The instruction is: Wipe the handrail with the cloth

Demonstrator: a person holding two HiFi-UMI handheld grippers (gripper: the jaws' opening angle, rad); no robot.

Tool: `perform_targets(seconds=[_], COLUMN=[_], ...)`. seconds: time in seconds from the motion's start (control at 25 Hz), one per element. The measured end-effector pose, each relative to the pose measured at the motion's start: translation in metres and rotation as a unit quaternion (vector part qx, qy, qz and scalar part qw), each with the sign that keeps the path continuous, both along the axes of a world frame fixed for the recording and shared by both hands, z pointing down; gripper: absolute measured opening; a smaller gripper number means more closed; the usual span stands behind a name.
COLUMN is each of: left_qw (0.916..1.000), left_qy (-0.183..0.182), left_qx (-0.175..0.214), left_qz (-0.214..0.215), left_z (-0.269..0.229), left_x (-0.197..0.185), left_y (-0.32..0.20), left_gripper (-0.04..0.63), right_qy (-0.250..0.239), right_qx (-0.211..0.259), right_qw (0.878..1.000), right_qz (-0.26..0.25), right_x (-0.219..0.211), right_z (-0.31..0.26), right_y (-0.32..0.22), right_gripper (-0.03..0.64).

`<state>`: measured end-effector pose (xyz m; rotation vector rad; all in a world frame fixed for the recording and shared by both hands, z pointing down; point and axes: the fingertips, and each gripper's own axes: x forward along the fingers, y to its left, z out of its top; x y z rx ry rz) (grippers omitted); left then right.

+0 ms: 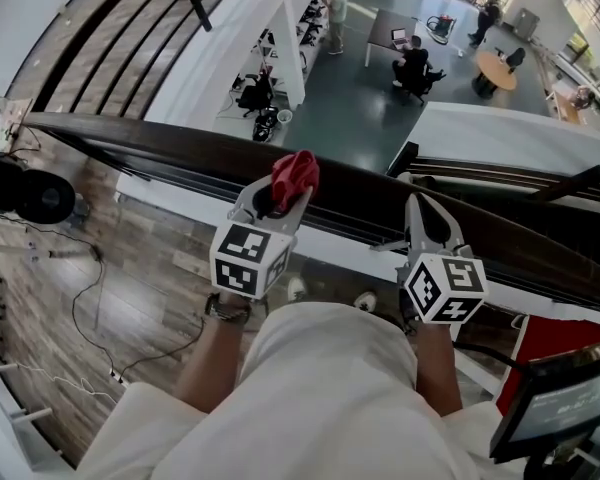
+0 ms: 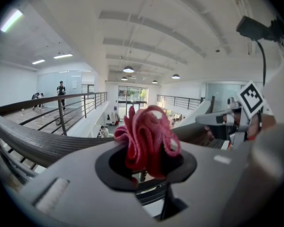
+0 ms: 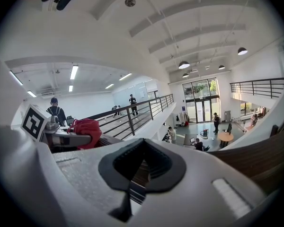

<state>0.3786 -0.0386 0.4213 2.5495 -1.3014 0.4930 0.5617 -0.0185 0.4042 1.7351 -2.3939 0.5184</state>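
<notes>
A dark wooden handrail runs across the head view from upper left to lower right, above an atrium. My left gripper is shut on a bunched red cloth, held just over the near side of the rail. In the left gripper view the red cloth bulges up out of the closed jaws, with the handrail curving behind. My right gripper hovers over the rail to the right, shut with nothing in it. The right gripper view shows the red cloth at left.
Below the handrail is a glass or metal balustrade with an open drop to a lower floor with people and tables. Cables and dark equipment lie on the wooden floor at left. A monitor stands at lower right.
</notes>
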Motion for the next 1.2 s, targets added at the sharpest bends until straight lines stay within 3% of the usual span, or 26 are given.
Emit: perform_targets(seconds=[0.48,0.76,0.96,1.2], left_qw=[0.9997,0.9986,0.9979,0.9985], left_qy=[0.017,0.044,0.038,-0.009], left_qx=[-0.002,-0.007,-0.009,-0.013], left_qz=[-0.015,-0.027,-0.052,-0.053], left_z=[-0.003,-0.008,-0.012,-0.014], left_x=[-0.016,-0.031,-0.043,-0.029], left_y=[-0.005,-0.013,-0.025,-0.031], left_gripper=[0.130,0.129,0.129,0.127], right_qy=[0.009,0.012,0.015,0.018], right_qx=[0.004,0.005,0.007,0.009], right_qw=[1.000,1.000,1.000,1.000], right_qz=[0.000,0.004,0.006,0.012], right_x=[0.002,0.003,0.003,0.005], right_z=[-0.002,-0.003,-0.003,-0.005], right_y=[0.002,0.003,0.005,0.005], right_gripper=[0.002,0.003,0.003,0.003])
